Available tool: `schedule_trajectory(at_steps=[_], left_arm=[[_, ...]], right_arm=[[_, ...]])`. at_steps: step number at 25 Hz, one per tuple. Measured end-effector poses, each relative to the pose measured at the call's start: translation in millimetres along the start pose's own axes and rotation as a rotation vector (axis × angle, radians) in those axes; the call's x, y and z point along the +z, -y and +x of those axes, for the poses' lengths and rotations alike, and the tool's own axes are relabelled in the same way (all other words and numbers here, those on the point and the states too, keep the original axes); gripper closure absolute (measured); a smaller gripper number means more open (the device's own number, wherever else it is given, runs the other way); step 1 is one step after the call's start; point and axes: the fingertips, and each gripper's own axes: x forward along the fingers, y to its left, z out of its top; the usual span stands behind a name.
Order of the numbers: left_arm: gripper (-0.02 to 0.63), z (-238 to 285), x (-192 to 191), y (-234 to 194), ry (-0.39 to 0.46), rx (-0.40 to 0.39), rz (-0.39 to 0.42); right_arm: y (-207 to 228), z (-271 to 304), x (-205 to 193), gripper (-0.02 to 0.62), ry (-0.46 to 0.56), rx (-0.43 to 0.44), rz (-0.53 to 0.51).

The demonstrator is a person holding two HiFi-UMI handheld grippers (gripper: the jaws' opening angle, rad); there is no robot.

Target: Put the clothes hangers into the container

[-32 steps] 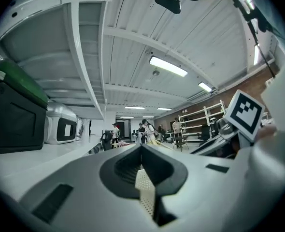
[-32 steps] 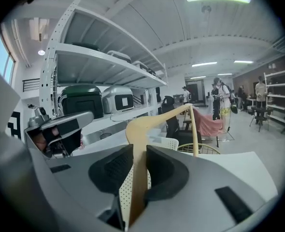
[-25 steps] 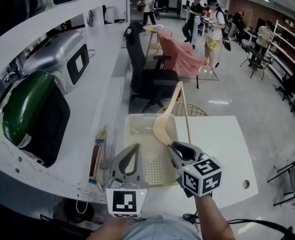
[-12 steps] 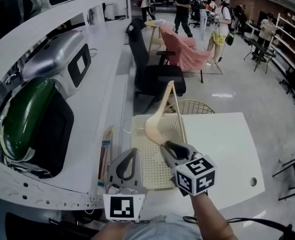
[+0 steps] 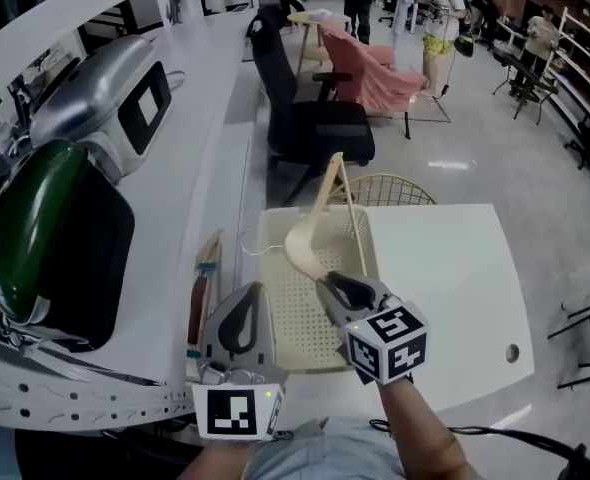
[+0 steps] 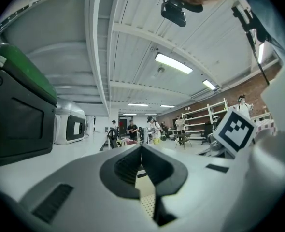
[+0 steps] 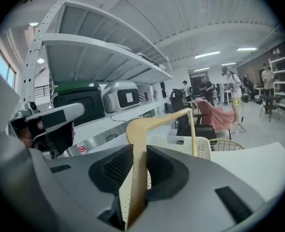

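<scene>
A cream perforated container [image 5: 297, 323] sits on the white table [image 5: 445, 278]. My right gripper [image 5: 333, 286] is shut on the lower end of a pale wooden hanger [image 5: 320, 218], which slants up and away over the container's far half. In the right gripper view the hanger [image 7: 145, 129] runs up between the pads, with the container [image 7: 200, 146] behind it. My left gripper [image 5: 245, 298] hovers at the container's left near corner with nothing between its fingers. In the left gripper view the left gripper [image 6: 142, 148] has its tips touching.
A bundle of wooden and red sticks [image 5: 201, 298], perhaps more hangers, lies left of the container. On the counter stand a green and black machine [image 5: 45, 228] and a silver appliance [image 5: 105, 93]. A black office chair [image 5: 305, 128] and a yellow wire chair [image 5: 395, 190] stand beyond the table.
My right gripper has sunk a little with the hanger, bringing it lower over the container. The left gripper has shifted slightly beside the container and stays shut.
</scene>
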Motion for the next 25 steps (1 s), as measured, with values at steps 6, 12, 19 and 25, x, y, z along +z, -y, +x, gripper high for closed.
schedule_trajectory(at_steps=[6, 12, 19, 25], left_arm=[[0.594, 6.7, -10.3, -9.4, -0.022, 0.009, 0.017], [0.594, 15.2, -20.8, -24.4, -0.053, 0.025, 0.008], [0.595, 24.6, -34.0, -39.2, -0.090, 0.052, -0.008], [0.595, 28.4, -50.7, -43.6, -0.133, 0.071, -0.021]], right_arm=[[7.6, 22.4, -17.9, 0.505, -0.032, 0.005, 0.033], [12.7, 50.0, -38.1, 0.505, -0.084, 0.013, 0.044], [16.9, 76.6, -65.9, 0.502, -0.164, 0.036, 0.038], [18.2, 92.5, -97.5, 0.534, -0.240, 0.061, 0.030]])
